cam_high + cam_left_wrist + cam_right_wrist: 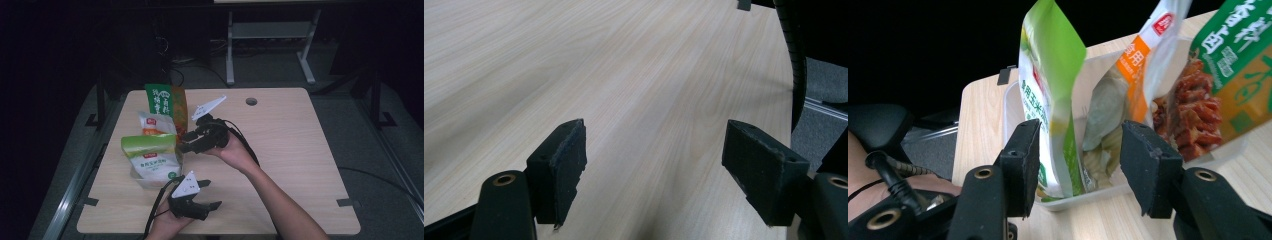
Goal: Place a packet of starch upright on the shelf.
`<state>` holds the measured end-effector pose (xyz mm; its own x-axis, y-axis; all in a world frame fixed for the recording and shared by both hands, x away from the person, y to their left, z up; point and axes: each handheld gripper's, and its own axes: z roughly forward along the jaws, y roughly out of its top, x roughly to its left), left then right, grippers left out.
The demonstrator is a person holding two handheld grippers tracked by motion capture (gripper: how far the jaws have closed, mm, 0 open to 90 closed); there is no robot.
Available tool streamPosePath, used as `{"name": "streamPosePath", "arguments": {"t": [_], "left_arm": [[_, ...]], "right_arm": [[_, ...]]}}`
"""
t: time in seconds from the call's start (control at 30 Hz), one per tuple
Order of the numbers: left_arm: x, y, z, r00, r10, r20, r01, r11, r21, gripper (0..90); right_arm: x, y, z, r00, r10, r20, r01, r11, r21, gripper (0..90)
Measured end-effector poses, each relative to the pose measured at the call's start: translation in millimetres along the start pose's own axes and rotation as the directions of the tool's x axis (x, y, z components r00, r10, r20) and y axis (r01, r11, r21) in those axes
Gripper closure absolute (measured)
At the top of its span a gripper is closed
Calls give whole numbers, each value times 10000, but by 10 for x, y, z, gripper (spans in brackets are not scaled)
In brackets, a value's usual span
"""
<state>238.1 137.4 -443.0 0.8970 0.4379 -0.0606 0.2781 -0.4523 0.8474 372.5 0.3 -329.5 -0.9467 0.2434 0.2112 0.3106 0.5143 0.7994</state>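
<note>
Over at 9 o'clock on the table [280, 145], three bags stand upright in a clear tray [1108, 192]: green-white bag [152, 157] nearest, orange-white bag [156, 124] in the middle, green snack bag [167, 102] at the back. Right gripper [1080, 165] sits just beside the tray, released, nothing pinched. Left gripper [654, 165] at 6 o'clock gapes wide over bare wood.

Glossy plastic pouches [1053, 95], translucent plastic tray [1088, 195], matt pale wood-grain table [634, 75].

- Three upright plastic food pouches: one light-green-topped [151, 159], one white-and-orange [155, 124], one dark-green-and-orange [167, 101].
- One clear plastic tray [1108, 192].
- One pale wooden table [280, 150].
- Two black handheld grippers: left [209, 195], right [184, 141].
</note>
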Motion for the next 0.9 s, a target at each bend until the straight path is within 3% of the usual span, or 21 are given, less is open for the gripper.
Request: {"name": "streamPosePath", "arguments": {"t": [0.37, 0.57, 0.9], "left_arm": [[26, 7, -15, 9998, -194, -79, 193, 9997, -128, 255], [42, 11, -19, 9997, -210, -111, 208, 9996, -186, 255], [45, 12, -27, 9997, -184, -165, 182, 9998, -130, 255]], "right_arm": [[-78, -152, -255, 9986, 218, 478, -216, 9998, -49, 439], [-161, -280, -415, 9946, 683, 787, -684, 9977, -12, 396], [-258, -454, -533, 9885, 1044, 1097, -1054, 9944, 29, 359]]}}
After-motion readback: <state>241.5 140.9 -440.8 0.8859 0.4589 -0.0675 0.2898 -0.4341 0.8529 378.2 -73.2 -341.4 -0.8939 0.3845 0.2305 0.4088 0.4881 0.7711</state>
